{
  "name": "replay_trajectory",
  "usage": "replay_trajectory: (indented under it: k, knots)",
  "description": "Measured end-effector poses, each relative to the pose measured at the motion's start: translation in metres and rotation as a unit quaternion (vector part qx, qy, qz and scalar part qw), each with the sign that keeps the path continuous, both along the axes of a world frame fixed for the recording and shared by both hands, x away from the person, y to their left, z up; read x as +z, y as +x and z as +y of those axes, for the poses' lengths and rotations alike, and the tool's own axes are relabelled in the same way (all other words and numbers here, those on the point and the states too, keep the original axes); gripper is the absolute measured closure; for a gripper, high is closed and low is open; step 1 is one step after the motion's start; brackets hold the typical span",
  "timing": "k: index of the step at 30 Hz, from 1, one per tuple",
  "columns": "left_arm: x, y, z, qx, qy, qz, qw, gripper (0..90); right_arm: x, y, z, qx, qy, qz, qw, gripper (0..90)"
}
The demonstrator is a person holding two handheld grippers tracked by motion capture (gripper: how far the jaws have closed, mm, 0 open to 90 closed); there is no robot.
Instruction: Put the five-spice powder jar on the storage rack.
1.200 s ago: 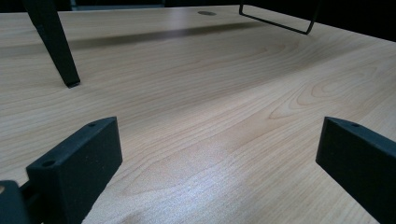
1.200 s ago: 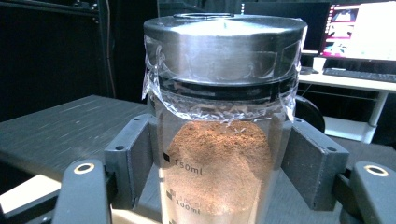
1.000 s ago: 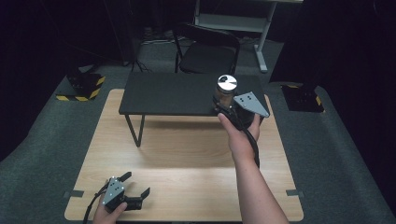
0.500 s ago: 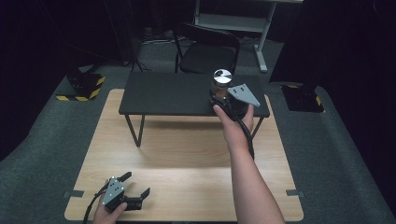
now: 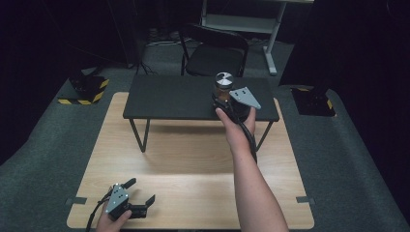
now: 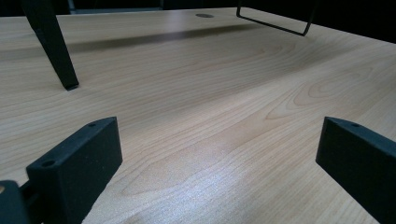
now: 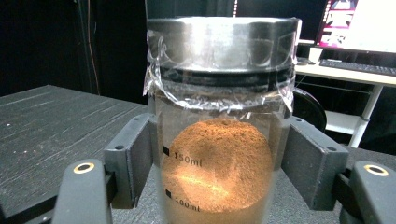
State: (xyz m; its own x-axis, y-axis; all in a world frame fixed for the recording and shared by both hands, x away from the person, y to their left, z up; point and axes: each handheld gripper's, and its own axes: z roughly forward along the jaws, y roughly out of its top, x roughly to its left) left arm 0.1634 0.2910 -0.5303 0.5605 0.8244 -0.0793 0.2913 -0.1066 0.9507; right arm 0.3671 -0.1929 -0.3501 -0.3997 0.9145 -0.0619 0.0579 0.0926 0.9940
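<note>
the right hand-held gripper [image 5: 223, 96] reaches forward over the small black raised table [image 5: 169, 99] that stands on the light wooden table [image 5: 193, 164]. its jaws pinch a glass jar [image 7: 219, 154] from both sides, one pad against each wall. the jar stands upright near the right part of the black top, seen from above as a round silver lid [image 5: 223, 79]. in the right gripper view the jar holds a mound of reddish-brown powder [image 7: 217, 163], with printed marks reading 150ml and 100ml on the glass, and clear plastic film [image 7: 159, 79] is tucked under the metal lid. a grey three-cornered plate [image 5: 245, 98] sits on top of this gripper.

the left hand-held gripper [image 5: 140, 195] rests low at the near left corner of the wooden table, its jaws spread wide with bare wood between them. a black chair [image 5: 215, 50] stands behind the tables on the grey carpet [image 5: 43, 145].
</note>
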Motion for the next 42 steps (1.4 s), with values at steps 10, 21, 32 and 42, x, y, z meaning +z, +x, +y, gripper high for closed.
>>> replay_trajectory:
  k: [10, 21, 32, 42]
  knots:
    - [0.0, 0.0, 0.0, -0.001, 0.001, 0.0, 1.0, 0.6, -0.011, 0.001, -0.003, 0.002, 0.019, -0.01, 0.9998, 30.9]
    - [0.0, 0.0, 0.0, 0.0, 0.0, 0.001, 1.0, 0.6, -0.009, 0.003, -0.005, 0.006, 0.012, -0.012, 0.9998, 27.7]
    - [0.0, 0.0, 0.0, 0.001, 0.0, 0.001, 1.0, 0.6, -0.006, 0.0, -0.011, 0.021, 0.014, -0.005, 0.9997, 0.0]
    - [0.0, 0.001, -0.002, 0.002, 0.0, 0.0, 1.0, 0.6, -0.006, -0.023, -0.016, 0.046, 0.016, -0.027, 0.9984, 0.0]
